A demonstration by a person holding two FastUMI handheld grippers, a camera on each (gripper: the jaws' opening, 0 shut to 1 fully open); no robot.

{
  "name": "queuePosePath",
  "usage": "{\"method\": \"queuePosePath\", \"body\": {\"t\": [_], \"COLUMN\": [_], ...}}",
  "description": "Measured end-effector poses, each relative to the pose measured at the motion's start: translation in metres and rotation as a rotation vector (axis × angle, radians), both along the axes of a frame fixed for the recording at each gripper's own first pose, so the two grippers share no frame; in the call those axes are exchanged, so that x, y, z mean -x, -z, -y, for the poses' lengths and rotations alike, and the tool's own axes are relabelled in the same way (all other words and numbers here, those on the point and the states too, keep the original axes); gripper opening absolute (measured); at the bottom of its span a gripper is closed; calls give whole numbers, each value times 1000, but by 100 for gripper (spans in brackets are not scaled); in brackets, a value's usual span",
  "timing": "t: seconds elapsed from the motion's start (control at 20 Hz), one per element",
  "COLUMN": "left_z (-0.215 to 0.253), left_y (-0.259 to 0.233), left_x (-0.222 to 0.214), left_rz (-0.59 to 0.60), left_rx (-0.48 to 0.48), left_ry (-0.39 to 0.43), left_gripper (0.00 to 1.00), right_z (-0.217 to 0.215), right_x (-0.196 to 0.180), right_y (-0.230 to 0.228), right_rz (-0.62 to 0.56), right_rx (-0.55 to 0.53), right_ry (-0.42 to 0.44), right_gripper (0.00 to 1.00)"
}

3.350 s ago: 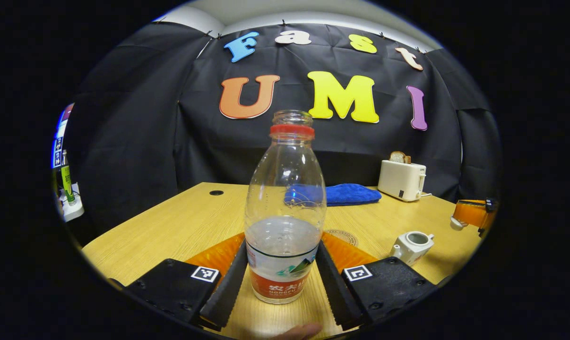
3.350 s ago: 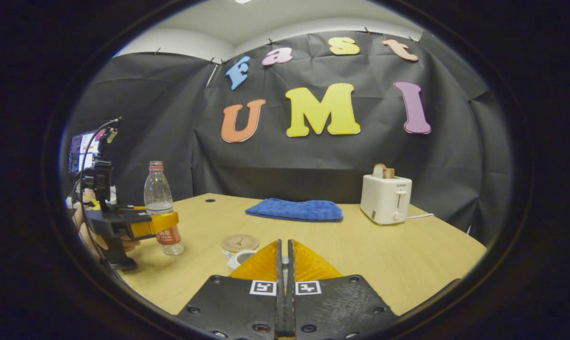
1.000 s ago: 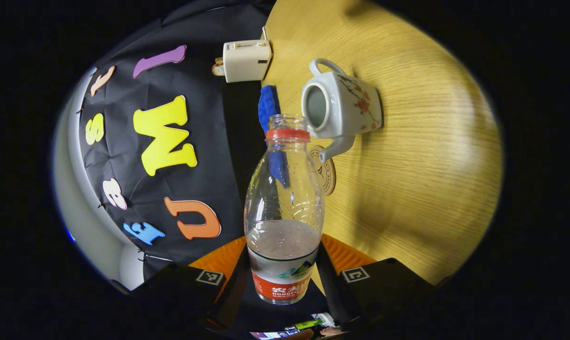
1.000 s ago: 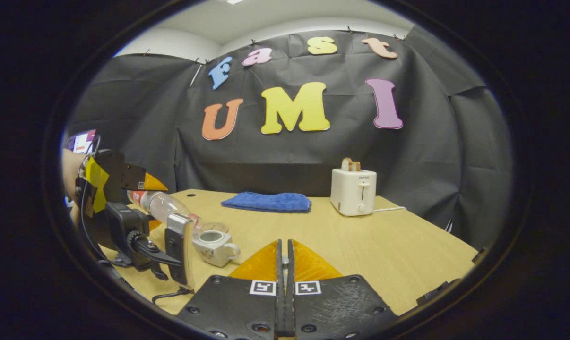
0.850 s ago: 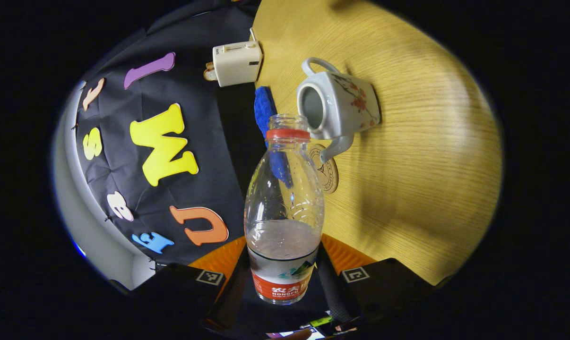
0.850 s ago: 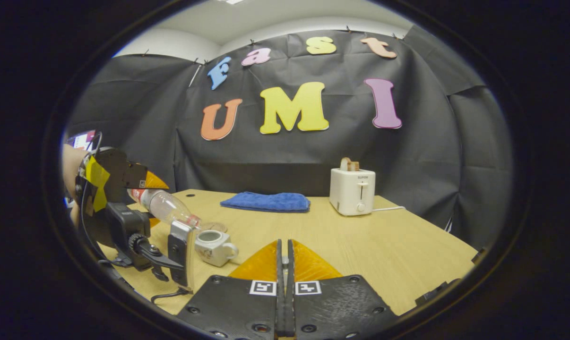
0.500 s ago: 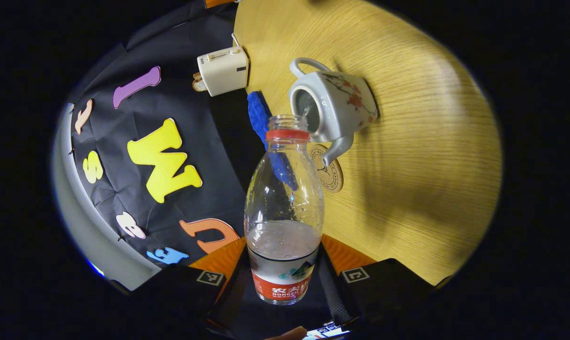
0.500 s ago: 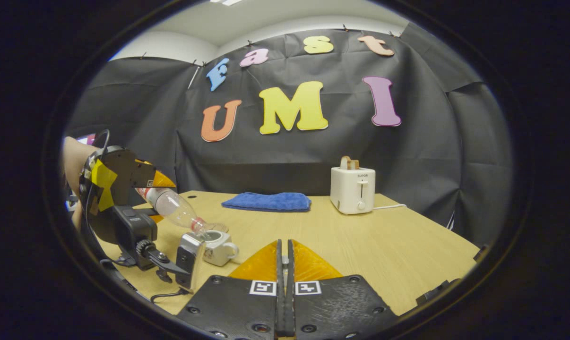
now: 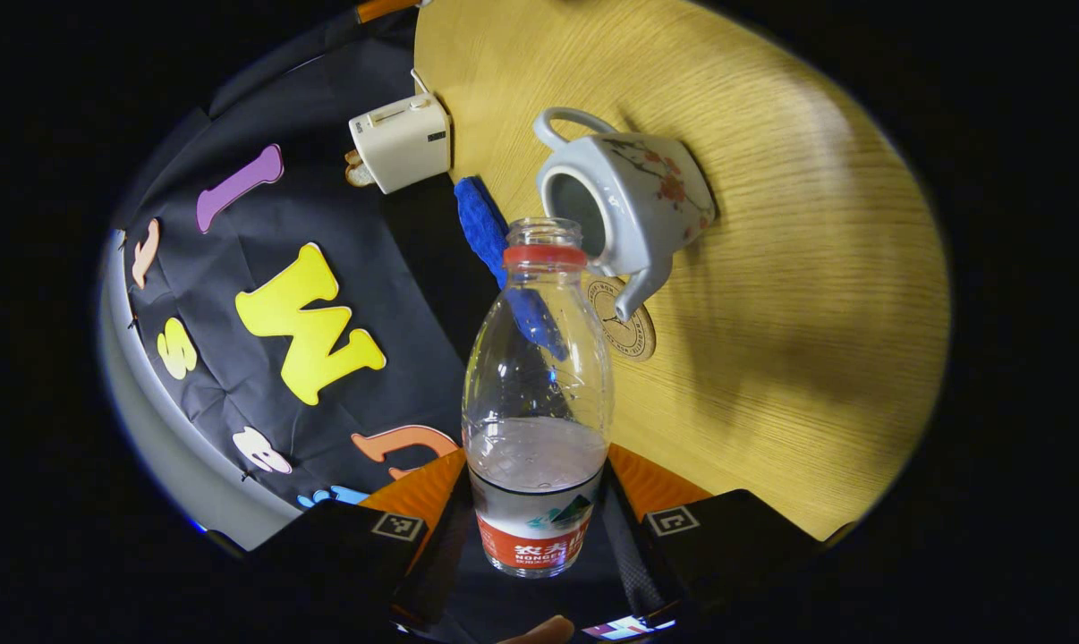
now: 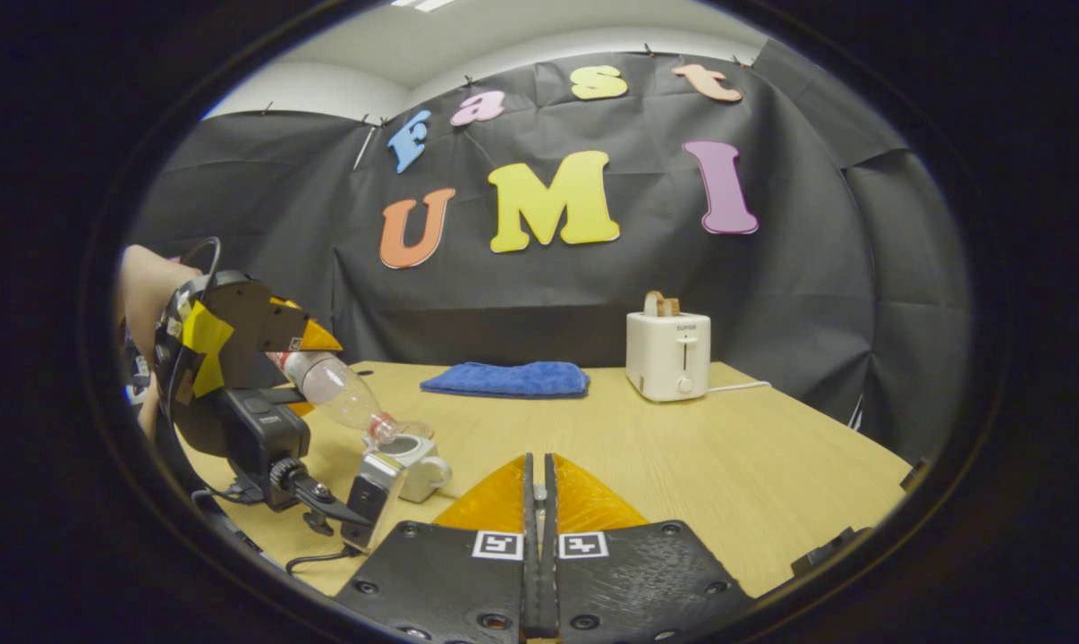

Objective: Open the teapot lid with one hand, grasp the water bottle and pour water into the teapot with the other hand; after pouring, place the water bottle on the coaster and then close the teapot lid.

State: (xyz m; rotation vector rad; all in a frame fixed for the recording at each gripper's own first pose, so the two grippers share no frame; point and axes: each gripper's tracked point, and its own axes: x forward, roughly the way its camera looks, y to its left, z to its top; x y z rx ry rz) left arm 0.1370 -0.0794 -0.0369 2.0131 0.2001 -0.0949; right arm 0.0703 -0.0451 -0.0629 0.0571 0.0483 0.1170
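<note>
My left gripper (image 9: 537, 478) is shut on the lower body of a clear water bottle (image 9: 538, 394) with a red neck ring and no cap. The bottle is tilted mouth-down, its mouth just over the open top of the white flowered teapot (image 9: 633, 201). The round coaster (image 9: 629, 326) lies by the teapot's spout. In the right gripper view the left gripper (image 10: 311, 362) holds the bottle (image 10: 338, 389) slanted over the teapot (image 10: 414, 465). My right gripper (image 10: 537, 478) hovers to the teapot's right, shut, with a small pale bit of the teapot lid showing between its fingers.
A white toaster (image 10: 669, 353) stands at the back right of the wooden table (image 10: 683, 465), its cord trailing right. A folded blue cloth (image 10: 504, 380) lies at the back middle. A person's arm (image 10: 146, 277) holds the left gripper at the left edge.
The left gripper lifted the bottle off the table, carried it to the teapot and tipped it steeper, mouth now over the opening. The right gripper stayed nearly still and shut.
</note>
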Motion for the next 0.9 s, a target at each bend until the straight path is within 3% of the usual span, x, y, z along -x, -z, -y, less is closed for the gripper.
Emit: {"method": "queuePosePath", "body": {"t": [0.55, 0.9], "left_z": [-11, -5], "left_y": [2, -1], "left_x": [-9, -11], "left_rz": [-26, -12], "left_rx": [-28, -38], "left_ry": [-39, -16], "left_gripper": [75, 75], "right_z": [2, 0], "right_x": [-1, 1], "right_y": [1, -2], "right_rz": [21, 40], "right_rx": [16, 33], "right_ry": [2, -3], "right_gripper": [0, 0]}}
